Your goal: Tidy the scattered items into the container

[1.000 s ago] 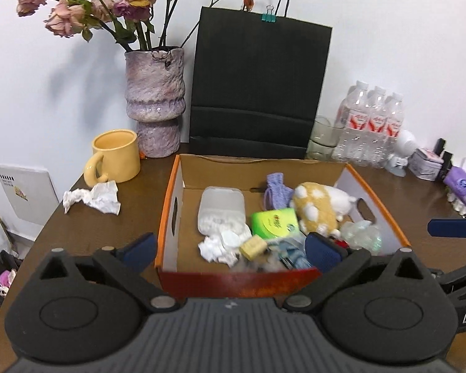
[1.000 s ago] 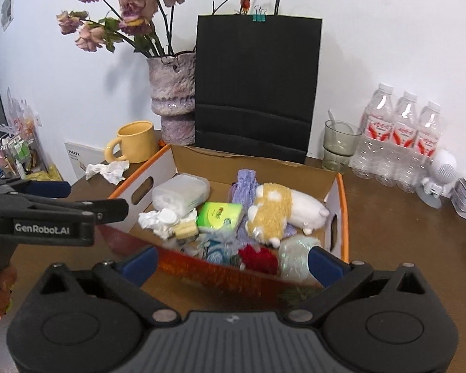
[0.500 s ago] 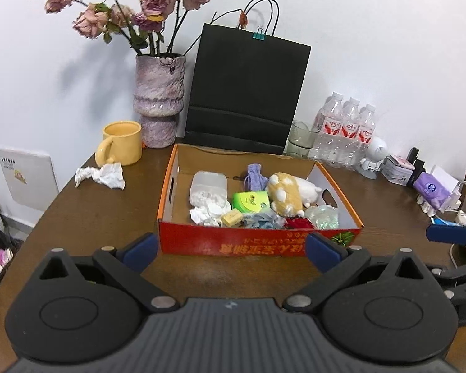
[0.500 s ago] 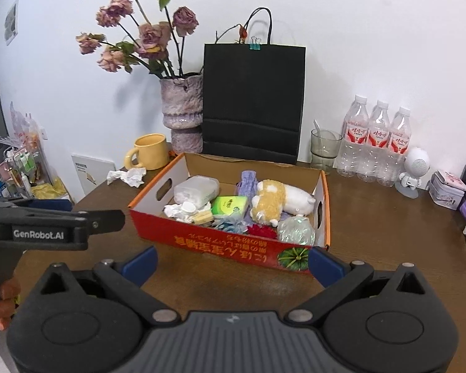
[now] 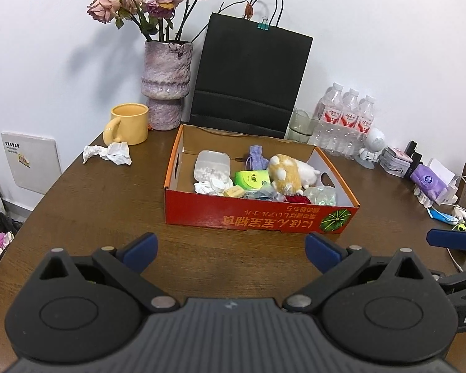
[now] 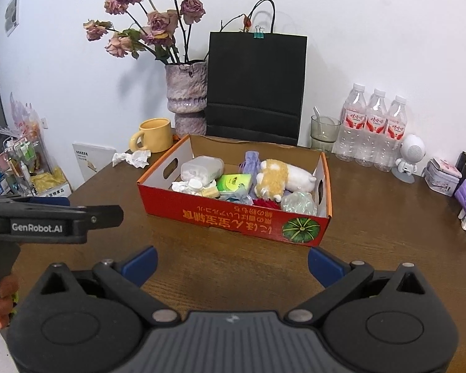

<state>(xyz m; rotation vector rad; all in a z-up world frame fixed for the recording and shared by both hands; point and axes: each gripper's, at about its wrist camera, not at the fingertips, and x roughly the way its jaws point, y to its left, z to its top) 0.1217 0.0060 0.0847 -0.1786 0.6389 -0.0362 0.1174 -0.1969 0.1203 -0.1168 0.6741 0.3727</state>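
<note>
- One red cardboard box [image 5: 258, 217] sits at the centre of the left wrist view on the brown table [image 5: 102, 205], its open top facing up.
- Inside it lie one clear lidded tub [image 5: 212, 166], one green packet [image 5: 252, 178], one tan-and-white plush toy [image 5: 287, 172], one purple pouch [image 5: 256, 160], one yellow block [image 5: 234, 191], some white crumpled bits and one clear wrapped lump [image 5: 321, 194].
- One crumpled white tissue [image 5: 108, 154] lies outside the box, on the table at centre left, just below one yellow mug [image 5: 129, 124].
- The left gripper [image 5: 230, 250] fills the bottom of its frame, fingers spread wide and holding nothing, short of the box.
- The right gripper [image 6: 231, 261] is likewise spread and empty at the bottom of its own view.
- Along the back stand one vase [image 5: 167, 84] of dried roses, one black paper bag [image 5: 248, 74] and three water bottles [image 5: 344, 121].
</note>
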